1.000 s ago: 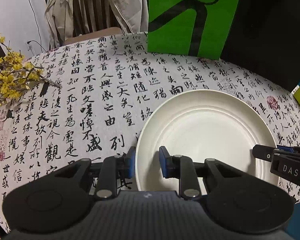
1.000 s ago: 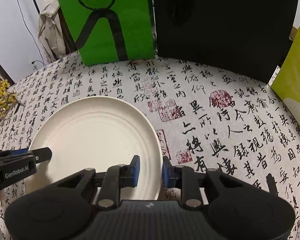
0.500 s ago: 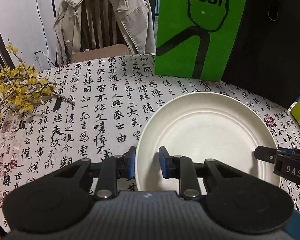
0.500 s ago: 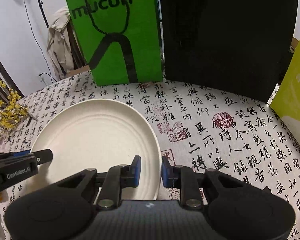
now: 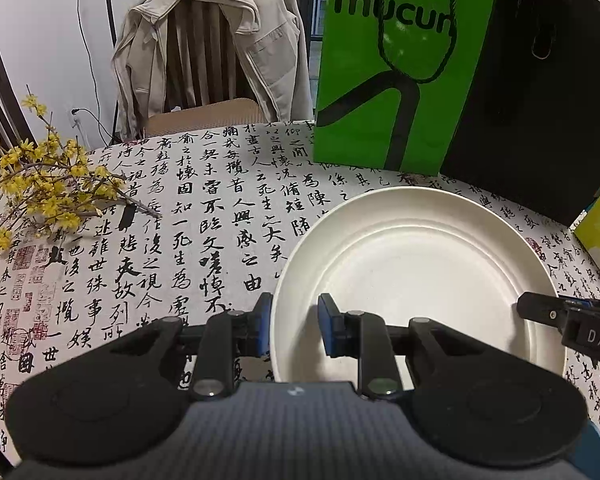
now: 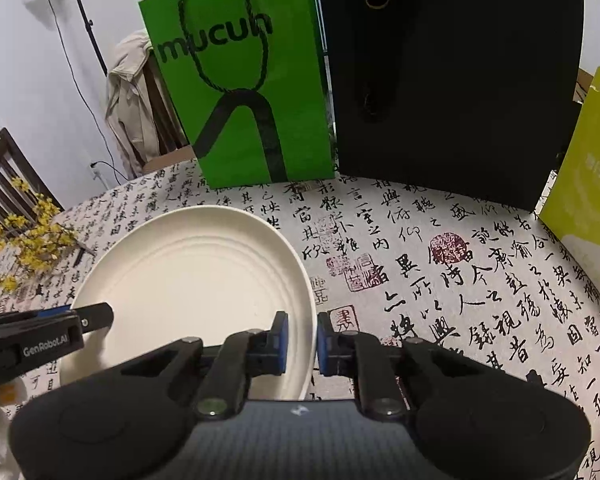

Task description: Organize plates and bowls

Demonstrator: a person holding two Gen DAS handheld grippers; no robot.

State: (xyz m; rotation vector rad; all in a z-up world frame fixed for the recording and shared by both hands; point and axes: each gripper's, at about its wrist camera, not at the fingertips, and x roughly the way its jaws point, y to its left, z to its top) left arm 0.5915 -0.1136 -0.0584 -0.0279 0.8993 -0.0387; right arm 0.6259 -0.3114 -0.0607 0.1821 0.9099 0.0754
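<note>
While the left gripper (image 5: 291,326) pinches the near-left rim of the white plate (image 5: 416,264), the left wrist view shows the plate over the calligraphy tablecloth (image 5: 188,216), near the green paper bag (image 5: 396,80) and the yellow blossom branch (image 5: 48,192); whether it is clear of the cloth cannot be told. A level carry needs both grips kept matched.

From the right wrist view, the right gripper (image 6: 302,338) is pressed together on the plate's near-right rim (image 6: 310,320), with the left gripper's finger (image 6: 96,314) over the opposite side. Moving the 2 hands together, without twisting, should stop the thin rim slipping.
</note>
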